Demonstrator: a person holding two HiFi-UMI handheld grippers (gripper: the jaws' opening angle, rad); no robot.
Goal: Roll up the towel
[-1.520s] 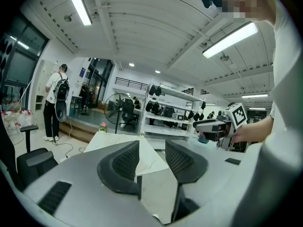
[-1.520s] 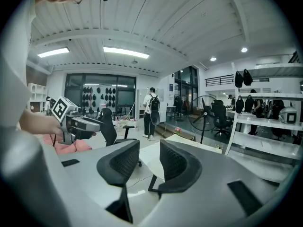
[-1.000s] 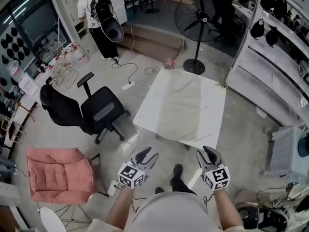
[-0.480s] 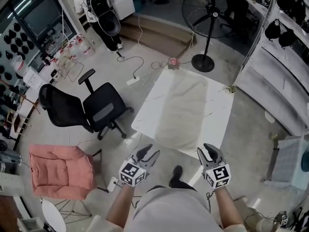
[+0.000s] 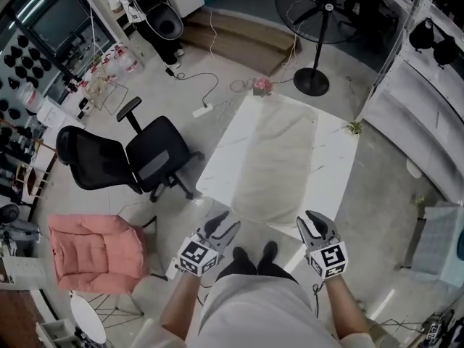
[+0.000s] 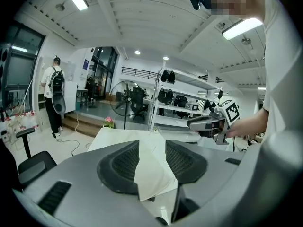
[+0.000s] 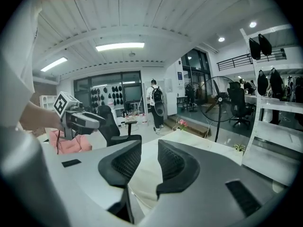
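A pale beige towel (image 5: 274, 162) lies spread flat along a white marble-look table (image 5: 338, 158). Both grippers hover short of the table's near edge, above the floor. My left gripper (image 5: 221, 225) is open and empty; in its own view the towel (image 6: 150, 173) shows far off between the jaws of the left gripper (image 6: 152, 162). My right gripper (image 5: 317, 223) is open too, with nothing between its jaws, which have just been closing a little. In the right gripper view, the right gripper (image 7: 146, 163) points at the table.
A black office chair (image 5: 138, 162) stands left of the table, a pink padded chair (image 5: 94, 252) nearer me. A floor fan (image 5: 319, 20) and a small flower pot (image 5: 261, 85) are beyond the table's far end. Shelving (image 5: 428, 85) runs along the right. A person with a backpack (image 5: 148, 6) stands far back.
I have walked toward the table, and its near edge now lies closer to both grippers. The right jaws stand slightly narrower than before.
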